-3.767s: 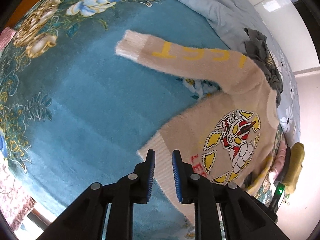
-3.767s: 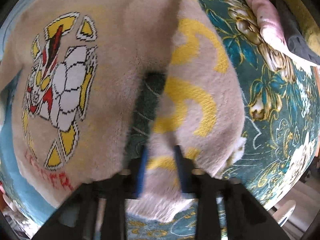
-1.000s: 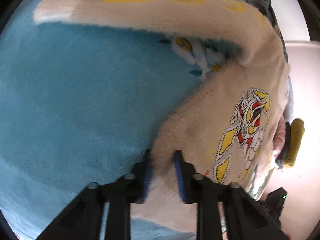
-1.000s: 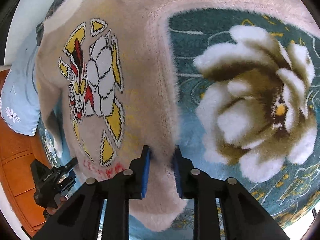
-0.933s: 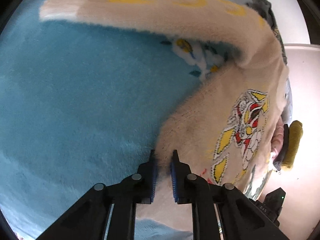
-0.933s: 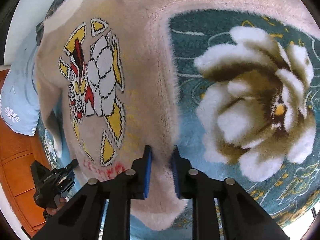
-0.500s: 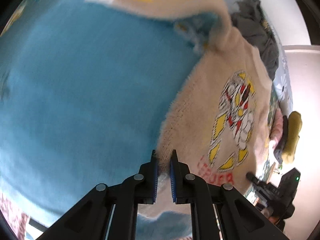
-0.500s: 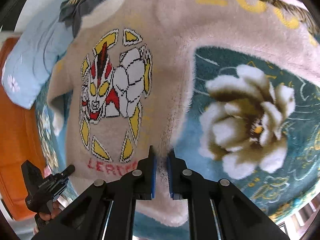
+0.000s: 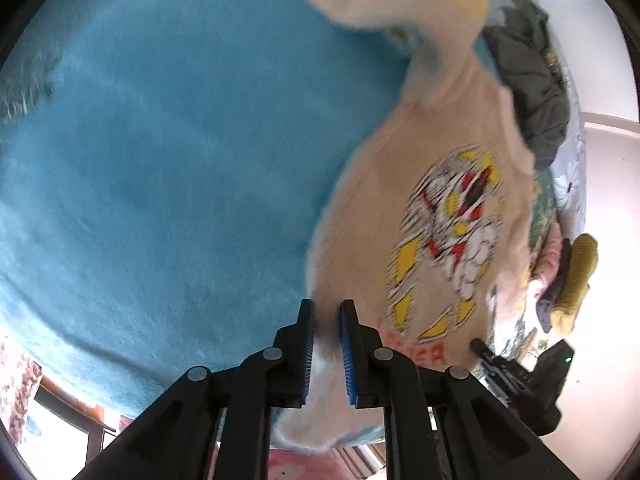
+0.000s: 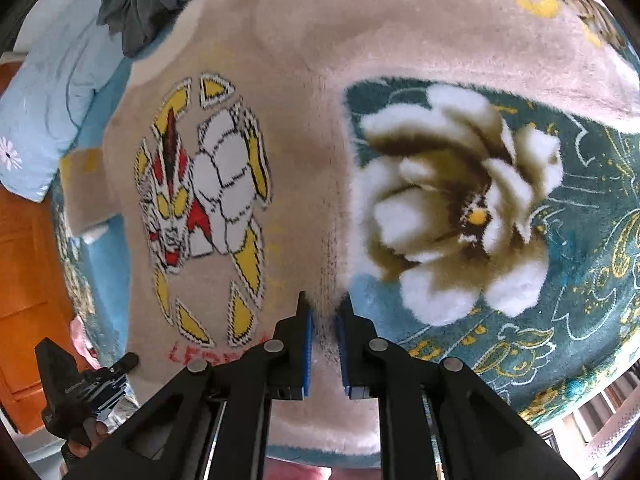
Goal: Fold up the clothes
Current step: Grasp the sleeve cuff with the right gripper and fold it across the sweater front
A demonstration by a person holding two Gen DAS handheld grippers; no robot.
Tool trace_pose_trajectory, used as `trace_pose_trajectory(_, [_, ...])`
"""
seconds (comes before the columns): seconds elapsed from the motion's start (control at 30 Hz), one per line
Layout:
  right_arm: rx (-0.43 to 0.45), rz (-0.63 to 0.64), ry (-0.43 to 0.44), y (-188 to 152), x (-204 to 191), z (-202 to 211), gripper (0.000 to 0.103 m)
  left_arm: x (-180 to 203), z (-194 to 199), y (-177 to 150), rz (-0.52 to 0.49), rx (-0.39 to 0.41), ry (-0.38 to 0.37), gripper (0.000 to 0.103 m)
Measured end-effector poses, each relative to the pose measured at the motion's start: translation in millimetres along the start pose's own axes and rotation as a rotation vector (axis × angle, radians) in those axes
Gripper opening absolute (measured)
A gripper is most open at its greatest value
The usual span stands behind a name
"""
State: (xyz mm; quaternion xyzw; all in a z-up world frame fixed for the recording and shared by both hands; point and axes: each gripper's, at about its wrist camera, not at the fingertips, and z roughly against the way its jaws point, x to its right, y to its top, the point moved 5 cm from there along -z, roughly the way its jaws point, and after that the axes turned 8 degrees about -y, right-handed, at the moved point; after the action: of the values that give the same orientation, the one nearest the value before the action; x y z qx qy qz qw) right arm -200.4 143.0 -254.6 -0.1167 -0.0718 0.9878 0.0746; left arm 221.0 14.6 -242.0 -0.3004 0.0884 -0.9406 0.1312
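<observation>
Teal blanket (image 9: 160,160); both opening grippers (image 9: 325,312) (image 10: 322,308) seemingly still pinching beige sweater (image 10: 304,100) edges.

Beige sweater (image 10: 304,92) on teal floral blanket (image 10: 560,280)

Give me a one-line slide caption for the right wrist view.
Right claw pinching the side edge of a beige sweater spread on a teal flowered blanket.
</observation>
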Motion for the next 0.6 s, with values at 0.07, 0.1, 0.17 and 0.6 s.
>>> trace_pose_trajectory(0.07, [0.019, -0.023, 0.024, 5, 6, 6, 0.013, 0, 26, 13, -0.001, 0.048, 0.0, 0.025])
trace_pose_trajectory(0.1, [0.035, -0.036, 0.031, 8, 10, 11, 0.014, 4, 40, 21, 0.003, 0.079, -0.003, 0.028])
trace_pose_trajectory(0.17, [0.08, -0.092, 0.059, 16, 27, 25, 0.014, 2, 66, 14, 0.016, 0.135, -0.024, 0.031])
trace_pose_trajectory(0.6, [0.287, -0.721, 0.178, 42, 209, 81, 0.041, 70, 144, 41, 0.139, 0.395, -0.15, 0.044])
